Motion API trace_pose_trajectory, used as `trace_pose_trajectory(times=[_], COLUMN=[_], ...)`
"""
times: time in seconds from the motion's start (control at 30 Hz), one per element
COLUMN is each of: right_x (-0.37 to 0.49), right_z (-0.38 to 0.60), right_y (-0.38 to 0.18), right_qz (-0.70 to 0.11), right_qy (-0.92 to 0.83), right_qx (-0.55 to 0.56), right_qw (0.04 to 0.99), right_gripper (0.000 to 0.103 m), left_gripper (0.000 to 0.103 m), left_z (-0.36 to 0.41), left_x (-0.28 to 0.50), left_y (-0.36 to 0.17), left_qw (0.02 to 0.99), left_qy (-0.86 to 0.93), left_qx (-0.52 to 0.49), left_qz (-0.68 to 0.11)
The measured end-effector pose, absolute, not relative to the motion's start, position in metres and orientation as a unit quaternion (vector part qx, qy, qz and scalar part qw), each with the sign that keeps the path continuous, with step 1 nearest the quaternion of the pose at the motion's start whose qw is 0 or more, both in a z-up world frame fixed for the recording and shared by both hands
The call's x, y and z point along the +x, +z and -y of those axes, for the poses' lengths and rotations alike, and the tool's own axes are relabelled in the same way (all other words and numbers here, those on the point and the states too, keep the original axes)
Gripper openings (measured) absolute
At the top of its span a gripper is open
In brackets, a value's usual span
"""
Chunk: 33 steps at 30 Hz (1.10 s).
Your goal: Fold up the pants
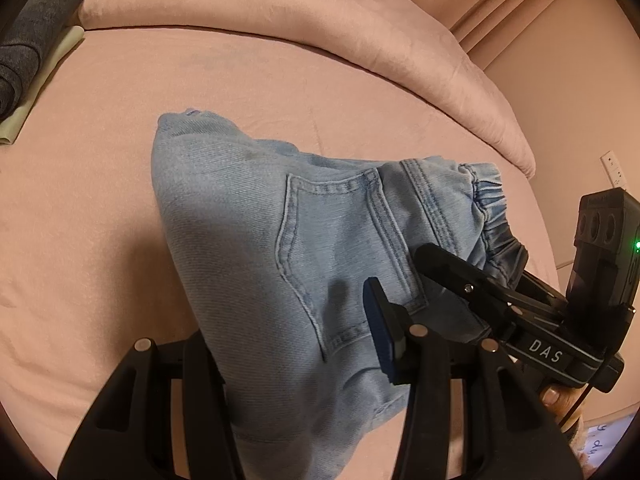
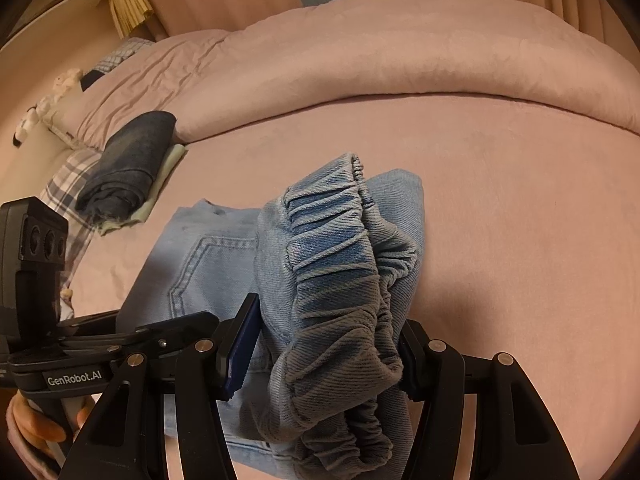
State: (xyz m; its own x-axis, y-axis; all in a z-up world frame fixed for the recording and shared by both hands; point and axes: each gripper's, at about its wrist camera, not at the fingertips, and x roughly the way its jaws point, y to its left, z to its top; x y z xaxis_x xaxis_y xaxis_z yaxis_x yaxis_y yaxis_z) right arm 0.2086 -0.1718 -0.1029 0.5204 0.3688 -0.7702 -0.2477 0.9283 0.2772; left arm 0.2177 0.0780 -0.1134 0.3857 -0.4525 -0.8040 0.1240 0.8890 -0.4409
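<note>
While the light-blue denim pants (image 1: 256, 240) lie bunched on the pink bed sheet (image 1: 100, 160), their near end rises up between the fingers of both claws. In the left wrist view the left gripper (image 1: 296, 344) has cloth draped between its fingers, the blue-padded right finger (image 1: 382, 332) pressing against the denim just below the back pocket; the left finger sits at the cloth's other edge, so the claw looks closed on the pants, though the fabric hides the actual pinch. Just to the right, the right gripper (image 1: 460, 276) reaches in from the side and meets the pants at the gathered elastic waistband (image 1: 492, 216).

From the right wrist view the right gripper (image 2: 324, 360) has the bunched waistband (image 2: 340, 248) clamped between its two pads, the jaws held fairly wide by the thick wad of cloth. The left gripper (image 2: 176, 328) enters from the left, its tip against the denim.

Farther off to the left, a rolled dark denim garment (image 2: 128, 160) rests on a pale folded cloth (image 2: 168, 164), and a pink duvet (image 2: 400, 48) is heaped along the far side. The lower part of the pants is cut off by the frame.
</note>
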Motion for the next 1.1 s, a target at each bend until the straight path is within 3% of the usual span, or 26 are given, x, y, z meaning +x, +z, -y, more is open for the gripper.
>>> trace_pose_trajectory(times=[0.53,0.8,0.87,1.1], right_x=[0.216,0.217,0.215,0.207], right_z=[0.186,0.195,0.200,0.202], right_y=[-0.119,-0.122,-0.119,-0.104], right_qz=[-0.480,-0.490,-0.487,-0.470], right_qy=[0.171,0.158,0.151,0.139], right_qx=[0.087,0.093,0.092,0.067], right_qw=[0.856,0.852,0.855,0.869], right_gripper=[0.061,0.077,0.078,0.079], left_gripper=[0.048,0.067,0.073,0.080], left_z=[-0.084,-0.087,-0.089,-0.091], left_x=[0.223,0.224,0.223,0.218], left_y=[-0.132,-0.133,-0.132,-0.122], left_qw=[0.815,0.822,0.825,0.842], left_qy=[-0.145,-0.118,-0.109,-0.074], left_qx=[-0.129,-0.114,-0.107,-0.072], left_qz=[-0.547,-0.546,-0.544,-0.530])
